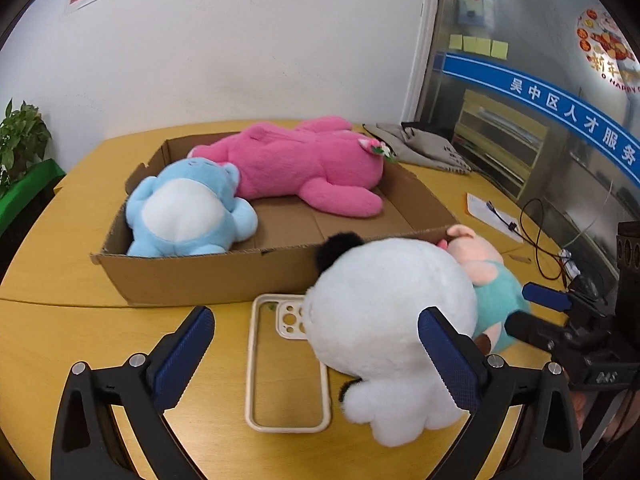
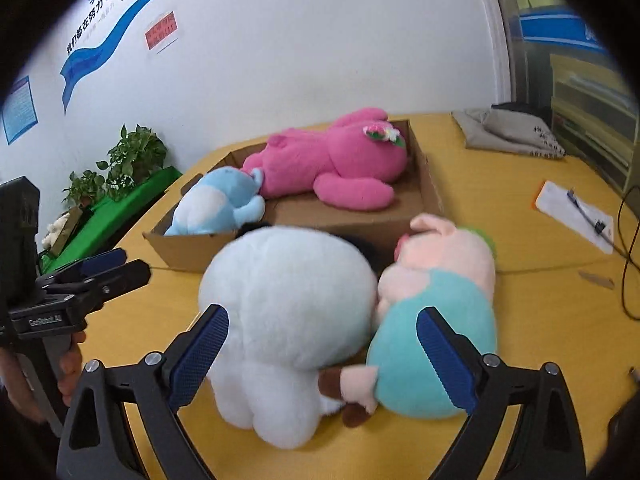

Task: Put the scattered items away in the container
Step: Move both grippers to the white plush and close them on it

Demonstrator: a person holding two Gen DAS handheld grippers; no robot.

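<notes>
On the yellow worktop (image 1: pixel 48 320) sit four plush toys: two already in the cardboard box (image 1: pixel 208 276), a pink one (image 1: pixel 304 164) and a blue one (image 1: pixel 188 212), and two just outside its near wall, a white one (image 1: pixel 392 320) touching a pig (image 2: pixel 440 320) in a teal shirt. One phone case (image 1: pixel 280 364) lies flat beside the white plush, seen only from the left wrist; the right wrist view hides it but shows the pig nearly whole. Both grippers are spread wide and hold nothing: the left gripper (image 1: pixel 316 356) straddles the case and white plush, the right gripper (image 2: pixel 322 354) faces both loose toys.
</notes>
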